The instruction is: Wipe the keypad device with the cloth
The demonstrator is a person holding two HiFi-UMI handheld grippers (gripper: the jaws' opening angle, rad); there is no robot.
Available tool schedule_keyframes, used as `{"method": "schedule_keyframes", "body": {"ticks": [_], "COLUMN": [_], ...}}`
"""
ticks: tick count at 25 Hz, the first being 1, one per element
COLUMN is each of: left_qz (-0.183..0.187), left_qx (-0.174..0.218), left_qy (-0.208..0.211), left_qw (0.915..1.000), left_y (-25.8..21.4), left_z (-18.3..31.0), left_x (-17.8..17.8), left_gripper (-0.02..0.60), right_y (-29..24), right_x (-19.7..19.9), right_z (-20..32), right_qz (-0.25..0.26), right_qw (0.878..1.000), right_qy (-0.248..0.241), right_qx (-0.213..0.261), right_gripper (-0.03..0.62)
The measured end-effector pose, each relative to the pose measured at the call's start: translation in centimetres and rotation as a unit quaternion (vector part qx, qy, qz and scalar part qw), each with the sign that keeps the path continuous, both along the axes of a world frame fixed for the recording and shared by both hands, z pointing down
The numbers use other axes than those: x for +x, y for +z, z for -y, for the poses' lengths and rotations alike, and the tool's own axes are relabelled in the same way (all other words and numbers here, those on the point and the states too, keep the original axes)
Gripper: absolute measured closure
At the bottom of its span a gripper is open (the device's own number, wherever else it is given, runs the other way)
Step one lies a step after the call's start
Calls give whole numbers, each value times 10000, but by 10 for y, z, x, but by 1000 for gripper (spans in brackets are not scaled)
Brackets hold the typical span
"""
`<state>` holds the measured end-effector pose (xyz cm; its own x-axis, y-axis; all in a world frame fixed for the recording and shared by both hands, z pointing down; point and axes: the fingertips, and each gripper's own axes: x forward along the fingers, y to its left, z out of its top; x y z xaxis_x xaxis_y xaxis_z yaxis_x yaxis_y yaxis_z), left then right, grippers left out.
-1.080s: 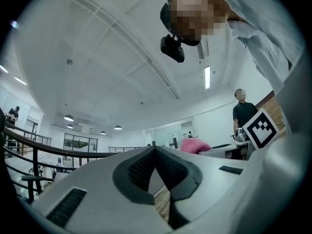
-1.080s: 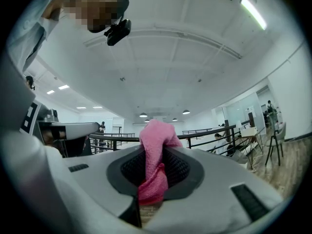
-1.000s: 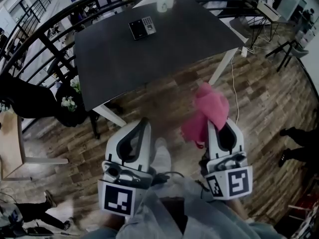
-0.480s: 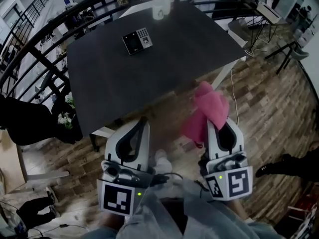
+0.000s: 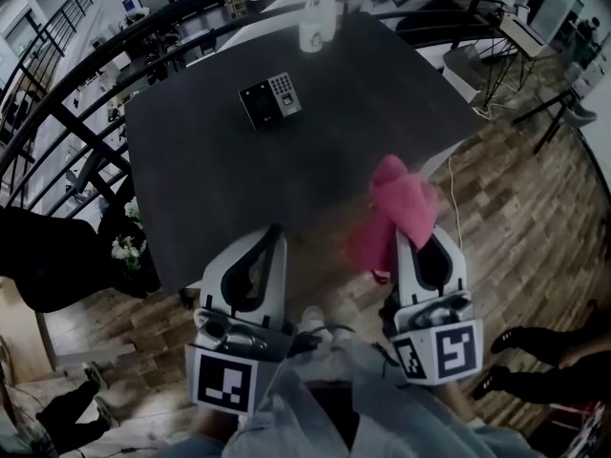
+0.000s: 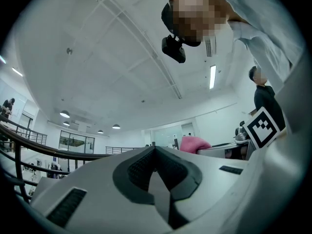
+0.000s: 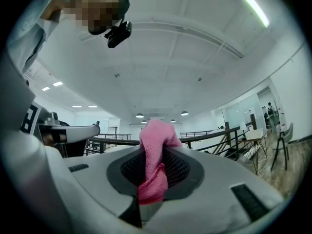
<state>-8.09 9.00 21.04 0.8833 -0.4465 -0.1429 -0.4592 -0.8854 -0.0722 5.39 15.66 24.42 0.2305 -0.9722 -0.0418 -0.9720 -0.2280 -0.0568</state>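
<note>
I read the left tool (image 6: 155,150) as closed: in the left gripper view its jaws meet along one line. The right tool (image 7: 153,165) is clamped on the pink cloth (image 5: 396,208), which bunches up above the jaw tips and hangs partly down between them. In the head view I hold both tools side by side at the near edge of the dark tabletop (image 5: 315,170), with the cloth over its near right part. The keypad device (image 5: 270,100) lies flat toward the far edge of the tabletop, well apart from both tools. A white container (image 5: 317,22) stands at the far edge, beyond the device.
</note>
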Motion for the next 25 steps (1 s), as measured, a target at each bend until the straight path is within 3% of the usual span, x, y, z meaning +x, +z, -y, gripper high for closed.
{"method": "schedule_keyframes", "body": {"ticks": [15,25], "left_qz": [-56,42], "left_qx": [-60,-15], "left_qy": [-79,-605], "left_qw": [9999,9982], "left_y": [1,6], "left_z": [52,86], "left_x": [8,27], "left_gripper": [577,577], "right_y": [-1,6], "right_x": [11,42], "right_z": [48,101], "right_qz": [-100,-140], "right_qw": [9998,9984], "right_qy": [-9,-525], "right_qx": [-150,-129], "right_gripper": [523,523]}}
